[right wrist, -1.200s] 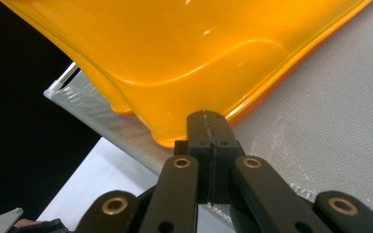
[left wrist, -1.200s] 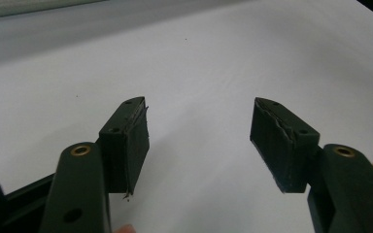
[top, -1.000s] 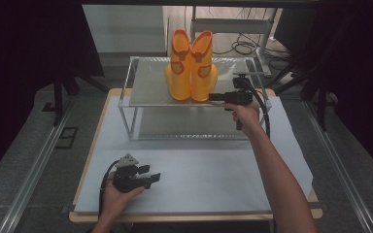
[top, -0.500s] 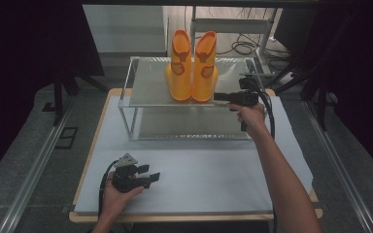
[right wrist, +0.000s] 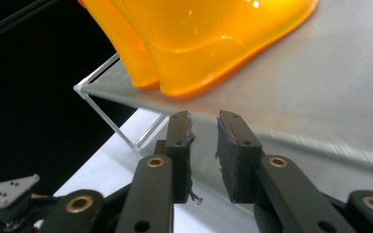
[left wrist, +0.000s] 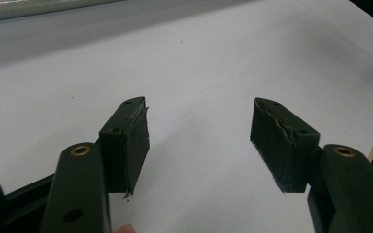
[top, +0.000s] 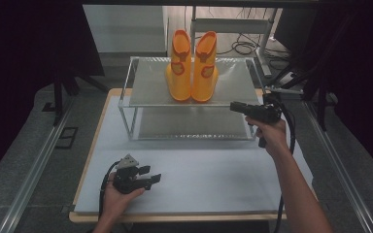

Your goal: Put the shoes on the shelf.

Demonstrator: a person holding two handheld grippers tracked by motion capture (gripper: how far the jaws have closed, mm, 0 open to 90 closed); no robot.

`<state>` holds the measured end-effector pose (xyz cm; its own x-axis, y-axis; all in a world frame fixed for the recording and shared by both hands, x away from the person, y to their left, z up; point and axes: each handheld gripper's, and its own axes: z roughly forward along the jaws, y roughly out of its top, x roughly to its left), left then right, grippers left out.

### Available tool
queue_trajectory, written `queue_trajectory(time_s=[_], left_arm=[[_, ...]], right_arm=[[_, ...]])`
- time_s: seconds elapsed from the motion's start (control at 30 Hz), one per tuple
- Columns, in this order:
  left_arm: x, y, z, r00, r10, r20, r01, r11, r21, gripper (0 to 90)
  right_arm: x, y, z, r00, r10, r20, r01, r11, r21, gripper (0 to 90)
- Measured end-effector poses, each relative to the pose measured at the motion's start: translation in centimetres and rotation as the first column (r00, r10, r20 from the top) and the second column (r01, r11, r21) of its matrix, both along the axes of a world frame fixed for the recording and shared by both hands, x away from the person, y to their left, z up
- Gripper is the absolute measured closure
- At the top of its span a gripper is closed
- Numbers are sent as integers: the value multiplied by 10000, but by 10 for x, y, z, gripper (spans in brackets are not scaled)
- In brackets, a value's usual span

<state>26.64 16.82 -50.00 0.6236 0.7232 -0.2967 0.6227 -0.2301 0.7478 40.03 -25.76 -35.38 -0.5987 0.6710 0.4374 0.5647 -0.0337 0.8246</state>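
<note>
boots point(top: 192, 68), a bright orange pair, stood upright side by side on the top shelf of the glass-and-metal rack point(top: 141, 92), toes toward the person, and nothing gripped them. judging from that, the placing looked done: both boots sat square on the upper shelf, touching or nearly touching each other, and the lower shelf was bare.

the right gripper point(top: 237, 107) hung just off the front right corner of the rack, level with the top shelf and apart from the boots. in the right gripper view its jaws stood nearly together with only a narrow slit between them, holding nothing, and pointed at the shelf edge below the boot soles point(right wrist: 199, 53). the left gripper point(top: 150, 174) rested low on the white table cover point(top: 213, 170) near the front left, well apart from the rack; in the left gripper view its jaws point(left wrist: 196, 141) were spread wide with only the cover between them.

what seemed left, as a guess, was little: bringing the right hand point(top: 271, 138) back to the table, unless the boots still needed straightening.

hard to make out: the boot tops were cut off in the right gripper view, so only the soles and lower sides showed there. whether the two boots actually touched could not be told from the high view. the far edge of the rack blended into the clutter of cables and stands behind it.
</note>
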Motion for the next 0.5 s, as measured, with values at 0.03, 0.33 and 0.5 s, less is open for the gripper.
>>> queue_trajectory(time_s=[0.03, 0.33, 0.5], left_arm=[[0, 0, 0, 10000, 0, 0, 0, 10000, 0, 388], [1, -1, -1, 10000, 5, -12, -5, 10000, 92, 388], [1, -1, -1, 10000, 93, 5, -93, 9999, 69, 387]], right_arm=[[0, 0, 0, 10000, 0, 0, 0, 10000, 0, 736], [-39, -33, -23, 9994, -32, 336, 26, 9998, 192, 691], [-64, -49, -56, 9994, -37, 331, 30, 9998, 217, 673]])
